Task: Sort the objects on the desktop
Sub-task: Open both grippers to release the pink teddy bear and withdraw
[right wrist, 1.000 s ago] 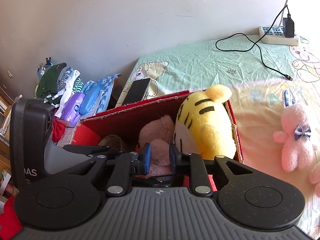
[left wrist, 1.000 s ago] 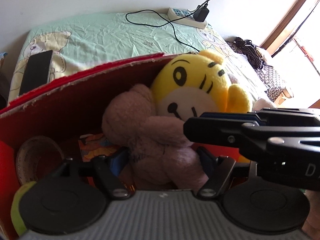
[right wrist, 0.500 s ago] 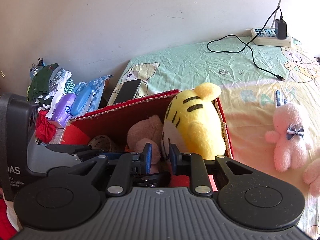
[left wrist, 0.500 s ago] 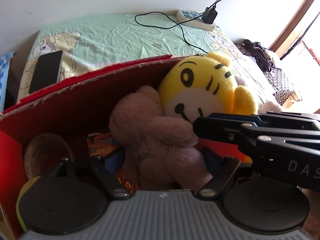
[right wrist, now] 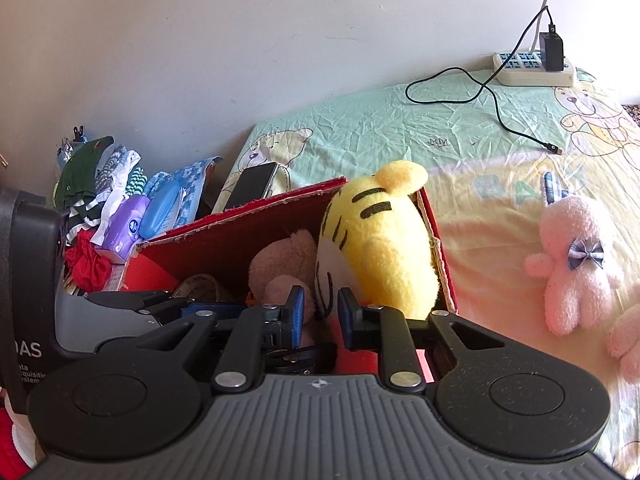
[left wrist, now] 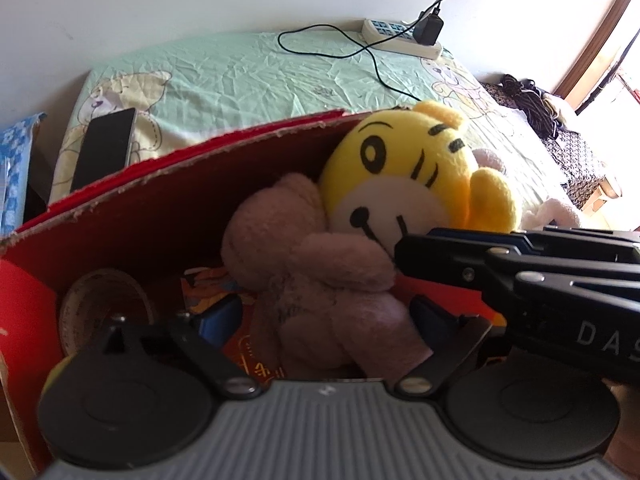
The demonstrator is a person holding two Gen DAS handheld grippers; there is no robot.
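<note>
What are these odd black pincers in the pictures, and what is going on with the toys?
No robot: a person holds a hand-held gripper in each hand, each carrying a camera looking along its fingers. The left view shows the left hand-held gripper, open around a pink-brown plush bear in the red box, beside a yellow tiger plush. The right view shows the right hand-held gripper, slightly open and empty, above the box. A pink bunny, phone and power strip lie on the bed sheet.

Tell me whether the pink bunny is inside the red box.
No, the pink bunny lies on the bedsheet, outside the red box.
</note>
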